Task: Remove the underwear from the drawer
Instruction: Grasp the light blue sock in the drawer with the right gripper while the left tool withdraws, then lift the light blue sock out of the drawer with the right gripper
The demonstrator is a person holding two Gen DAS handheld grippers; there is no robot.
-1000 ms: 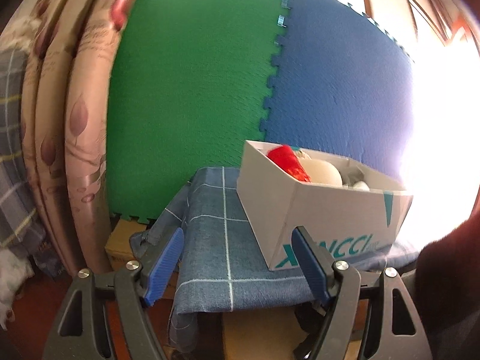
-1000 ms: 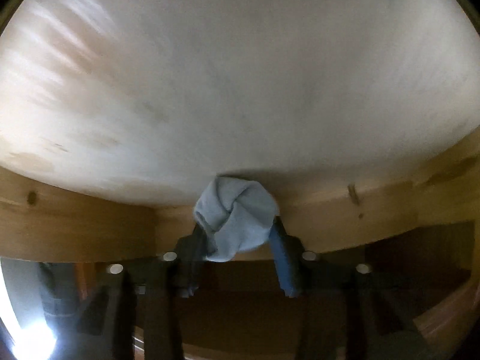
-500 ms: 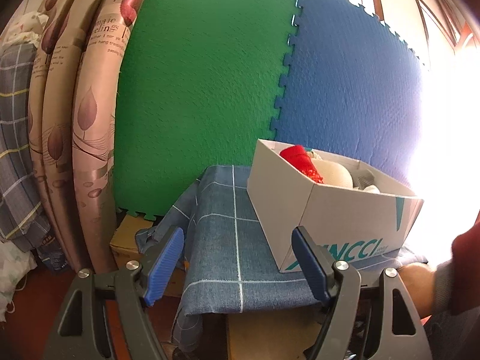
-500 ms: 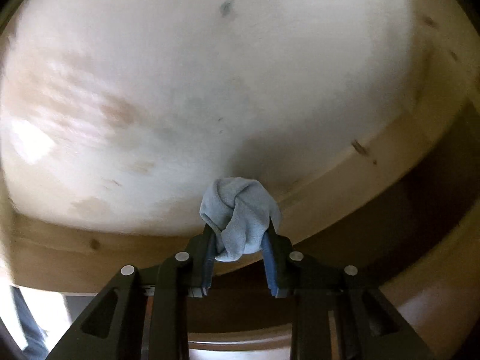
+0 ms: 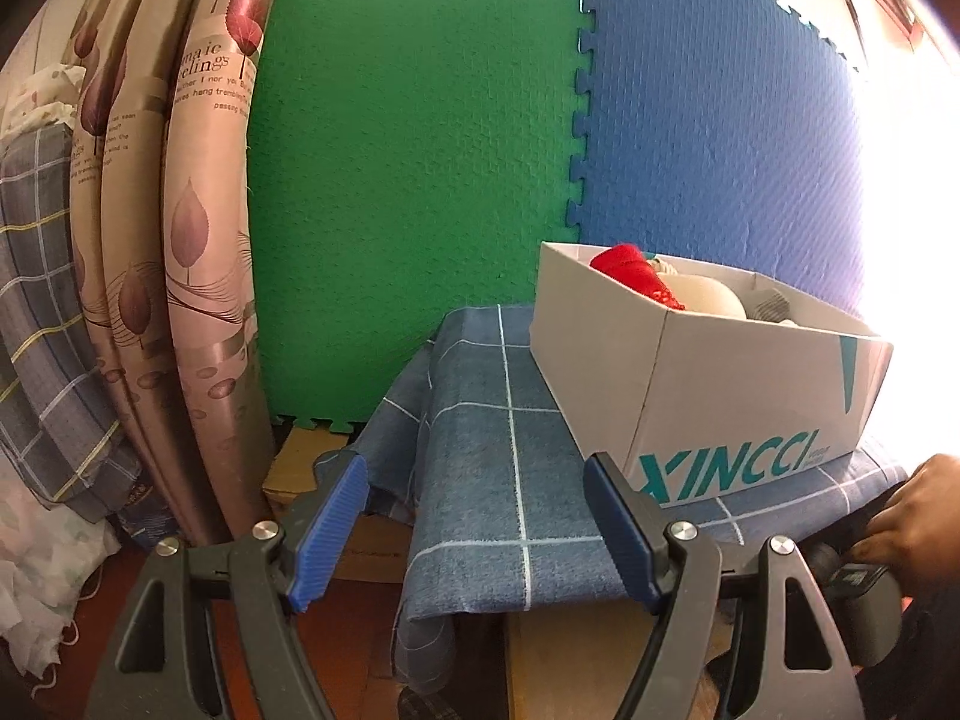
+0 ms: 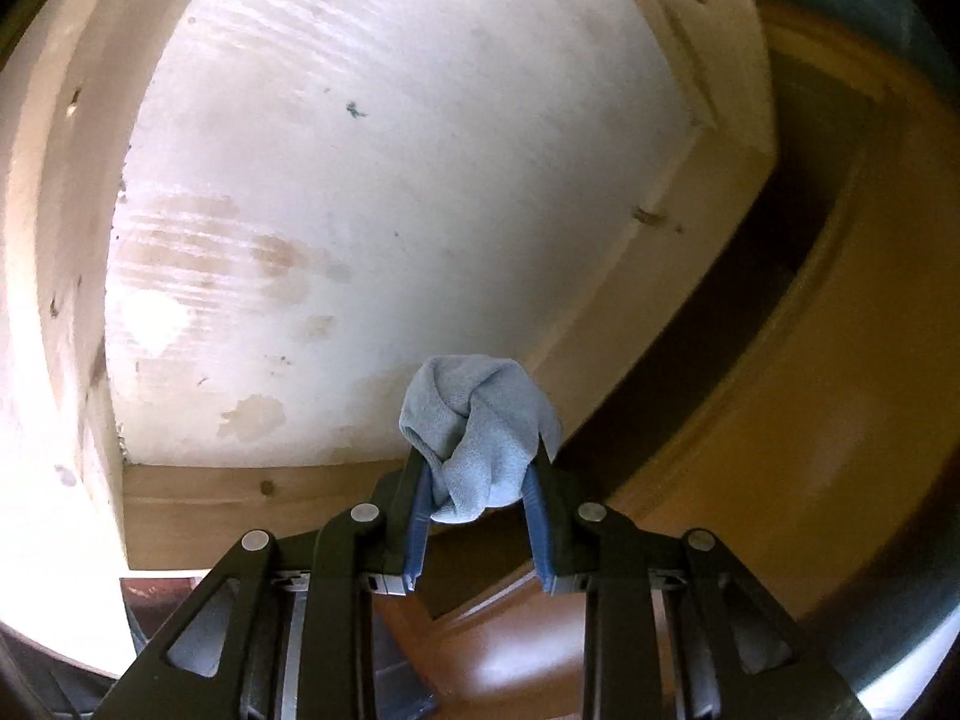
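Pale-blue rolled underwear sits pinched in the right gripper above the wooden drawer, so lift straight clear of its front rail, squeeze unchanged, while the left gripper hangs open and empty.

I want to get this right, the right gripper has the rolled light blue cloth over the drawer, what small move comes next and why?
Probably lift the right gripper a little higher and draw it back. Its fingers are clamped on the rolled light blue cloth bundle, which hangs just above the pale wooden drawer's front edge and otherwise bare bottom, so it needs clearance.
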